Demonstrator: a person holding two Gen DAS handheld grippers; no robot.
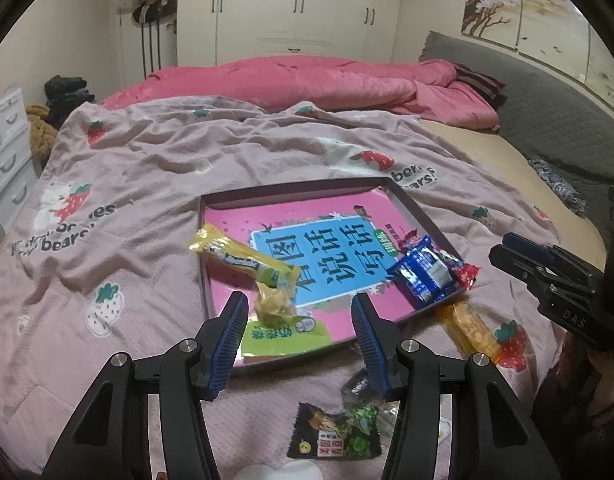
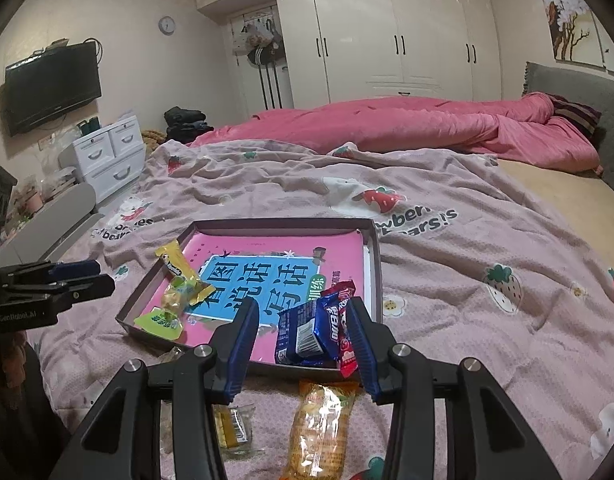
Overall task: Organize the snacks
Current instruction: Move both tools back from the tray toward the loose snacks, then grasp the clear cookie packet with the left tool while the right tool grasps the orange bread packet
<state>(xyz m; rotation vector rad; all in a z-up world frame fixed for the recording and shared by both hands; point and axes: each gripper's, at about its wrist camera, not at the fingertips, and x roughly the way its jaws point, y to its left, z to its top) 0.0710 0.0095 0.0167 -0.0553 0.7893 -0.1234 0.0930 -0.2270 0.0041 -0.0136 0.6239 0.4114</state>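
A shallow box tray point(image 1: 291, 190) with a pink printed bottom lies on the strawberry blanket. In its left part lie a long yellow bar point(image 1: 243, 258), a yellow candy point(image 1: 273, 300) and a green packet point(image 1: 285, 334). My left gripper point(image 1: 299, 304) hovers open just in front of them, holding nothing. Blue packets point(image 2: 307, 332) and a red packet point(image 2: 347, 354) lie in the tray's point(image 2: 283, 224) near right corner. My right gripper point(image 2: 303, 308) stands open over them, pads not pressing. An orange packet point(image 2: 319, 428) lies on the blanket below it.
Loose on the blanket near me are a black-and-green packet point(image 1: 335, 432), a clear wrapper point(image 1: 363, 388) and a small yellow packet point(image 2: 233, 428). A pink quilt point(image 2: 407, 124) covers the bed's far side. White drawers point(image 2: 107, 152) stand left of the bed.
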